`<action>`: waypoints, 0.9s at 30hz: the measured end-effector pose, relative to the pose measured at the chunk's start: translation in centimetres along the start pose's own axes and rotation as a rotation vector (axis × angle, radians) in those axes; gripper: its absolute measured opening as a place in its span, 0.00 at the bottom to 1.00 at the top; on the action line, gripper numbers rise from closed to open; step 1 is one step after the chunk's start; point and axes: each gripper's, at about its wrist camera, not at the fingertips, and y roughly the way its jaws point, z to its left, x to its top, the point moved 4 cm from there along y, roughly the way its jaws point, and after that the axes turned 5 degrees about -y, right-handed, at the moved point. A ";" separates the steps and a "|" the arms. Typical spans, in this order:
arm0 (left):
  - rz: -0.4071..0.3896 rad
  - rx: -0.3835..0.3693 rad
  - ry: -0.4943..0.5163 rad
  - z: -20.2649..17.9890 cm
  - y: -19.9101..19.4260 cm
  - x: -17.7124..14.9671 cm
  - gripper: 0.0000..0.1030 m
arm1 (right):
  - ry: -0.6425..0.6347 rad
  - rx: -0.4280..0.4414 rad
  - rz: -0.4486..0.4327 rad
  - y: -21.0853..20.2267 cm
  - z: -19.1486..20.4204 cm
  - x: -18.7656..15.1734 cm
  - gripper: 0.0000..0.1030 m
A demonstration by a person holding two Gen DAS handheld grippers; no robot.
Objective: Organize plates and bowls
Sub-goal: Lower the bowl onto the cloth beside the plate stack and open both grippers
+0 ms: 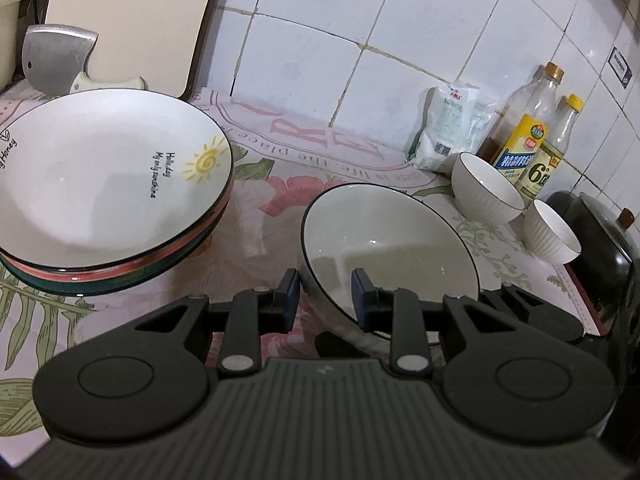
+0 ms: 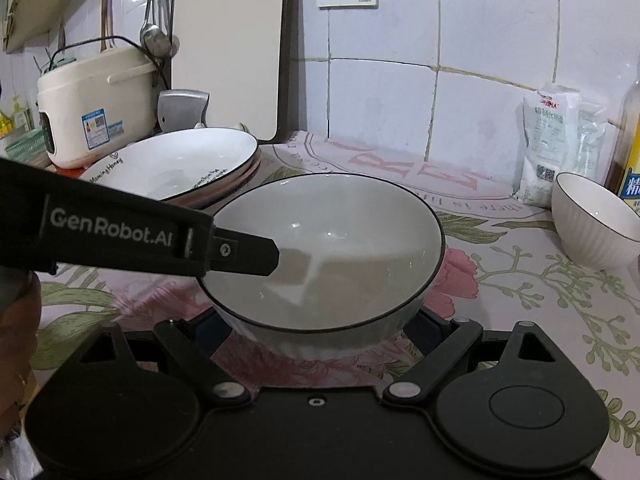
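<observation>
A large white bowl with a dark rim [image 1: 390, 236] [image 2: 340, 248] sits on the flowered cloth. My left gripper [image 1: 325, 294] straddles its near left rim, one pad inside and one outside, with a gap to the rim; it also shows in the right wrist view [image 2: 256, 256]. My right gripper [image 2: 316, 332] is open wide around the bowl's base, fingers mostly hidden under it. A stack of plates [image 1: 112, 184] [image 2: 180, 168] with a sun drawing on the top one stands to the left. Two small white ribbed bowls [image 1: 486, 188] [image 1: 550, 232] stand at the right.
Bottles [image 1: 528, 140] and a white bag [image 1: 452, 128] stand against the tiled wall. A cleaver [image 1: 60, 60] and cutting board [image 1: 132, 20] lean behind the plates. A rice cooker [image 2: 92, 104] is far left. A dark pot [image 1: 600, 240] is at the right edge.
</observation>
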 end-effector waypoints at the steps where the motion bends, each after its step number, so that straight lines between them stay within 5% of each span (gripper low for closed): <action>1: 0.005 -0.004 -0.003 0.0 -0.1 0.0 0.26 | 0.006 0.000 0.004 0.0 -0.1 0.0 0.91; 11: 0.016 -0.027 0.051 -2.3 -3.6 -0.5 0.45 | -0.014 -0.022 -0.047 -5.1 0.0 -0.5 0.91; 27: 0.061 -0.098 0.231 -10.6 -12.4 1.1 0.58 | -0.019 -0.122 -0.091 -19.7 -4.8 0.4 0.91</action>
